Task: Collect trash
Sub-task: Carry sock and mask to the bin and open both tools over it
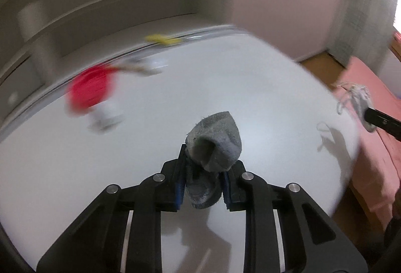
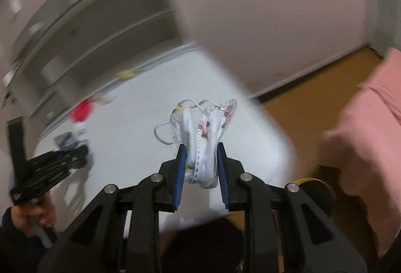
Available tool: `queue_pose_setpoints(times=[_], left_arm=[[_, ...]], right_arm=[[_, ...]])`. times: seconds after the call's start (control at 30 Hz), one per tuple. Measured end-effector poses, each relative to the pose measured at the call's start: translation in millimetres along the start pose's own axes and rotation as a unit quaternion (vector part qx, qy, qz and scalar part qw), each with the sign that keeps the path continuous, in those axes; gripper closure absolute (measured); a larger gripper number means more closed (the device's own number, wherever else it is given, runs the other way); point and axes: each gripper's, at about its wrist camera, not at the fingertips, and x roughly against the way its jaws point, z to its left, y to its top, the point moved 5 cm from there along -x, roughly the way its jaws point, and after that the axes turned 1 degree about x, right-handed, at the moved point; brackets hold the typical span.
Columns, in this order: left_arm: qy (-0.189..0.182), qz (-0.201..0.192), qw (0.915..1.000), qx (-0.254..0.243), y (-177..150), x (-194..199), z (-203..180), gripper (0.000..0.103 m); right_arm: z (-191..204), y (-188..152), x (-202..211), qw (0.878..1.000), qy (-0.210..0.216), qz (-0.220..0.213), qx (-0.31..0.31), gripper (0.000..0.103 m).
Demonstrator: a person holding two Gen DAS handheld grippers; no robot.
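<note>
My left gripper (image 1: 210,156) is shut on a grey sock (image 1: 215,142), which bulges up and out between the blue pads above the white table (image 1: 250,97). My right gripper (image 2: 201,146) is shut on a crumpled white face mask (image 2: 208,120) with a small printed pattern; its ear loops hang out to the left. The left wrist view catches the right gripper (image 1: 381,120) at the far right edge, with the mask (image 1: 358,97) in it. In the right wrist view the left gripper (image 2: 62,160) is at the left, held by a hand (image 2: 27,218).
A blurred red item (image 1: 90,90), white scraps (image 1: 147,65) and a yellow piece (image 1: 163,38) lie near the table's far edge. Grey shelving (image 1: 75,10) stands behind. A pink cloth (image 2: 371,122) and wooden floor (image 2: 300,102) are right of the table; a dark yellow-rimmed round thing (image 2: 318,187) sits below.
</note>
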Motion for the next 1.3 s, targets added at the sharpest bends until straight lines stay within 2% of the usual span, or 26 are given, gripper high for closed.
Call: queue_pose_setpoints(times=[0.03,0.1,0.2,0.37,0.5,0.63,0.77,1.0,1.03,1.07,1.13,1.3], left_arm=[[-0.019,0.0,0.9996,-0.02,4.4,-3.8,-26.4,0.08],[-0.053,0.0,0.9971,-0.054,9.8,-9.6,-73.9,0.08],[-0.112,0.004,0.9872,-0.114,10.3,-17.5,-153.6,0.08],[-0.176,0.021,0.9684,-0.175,-1.7,-30.7,-247.0,0.08],[-0.218,0.034,0.9524,-0.21,-15.9,-39.5,-302.7,0.08],[-0.233,0.051,0.9443,-0.227,-25.6,-50.9,-328.0,0.08],[-0.233,0.065,0.9417,-0.233,-30.1,-65.6,-340.4,0.08],[-0.233,0.087,0.9395,-0.235,-29.7,-86.2,-345.4,0.08],[-0.233,0.092,0.9389,-0.236,-30.6,-89.8,-345.9,0.08],[-0.233,0.095,0.9384,-0.237,-30.9,-91.4,-351.6,0.08],[-0.233,0.1,0.9376,-0.238,-32.5,-95.9,-354.8,0.08],[-0.234,0.114,0.9357,-0.239,-37.6,-105.4,-360.1,0.08]], right_arm=[[-32.8,-4.8,8.5,0.999,-0.026,-0.005,-0.025,0.079],[-71.1,-12.4,16.5,0.997,-0.056,-0.008,-0.055,0.079],[-144.1,-37.7,26.1,0.987,-0.11,-0.002,-0.114,0.079],[-212.5,-75.9,14.8,0.973,-0.148,0.03,-0.173,0.079],[-238.8,-100.4,-10.8,0.966,-0.151,0.07,-0.198,0.079],[-264.5,-122.6,-36.3,0.956,-0.157,0.121,-0.215,0.079],[-278.5,-146.0,-46.7,0.95,-0.151,0.154,-0.227,0.078],[-288.0,-157.0,-49.5,0.946,-0.138,0.159,-0.247,0.078],[-287.8,-156.9,-49.0,0.946,-0.134,0.157,-0.25,0.074],[-288.6,-156.6,-49.0,0.946,-0.132,0.155,-0.252,0.058],[-289.7,-155.1,-47.9,0.947,-0.129,0.147,-0.256,0.037],[-296.2,-149.4,-39.3,0.946,-0.137,0.128,-0.265,0.035]])
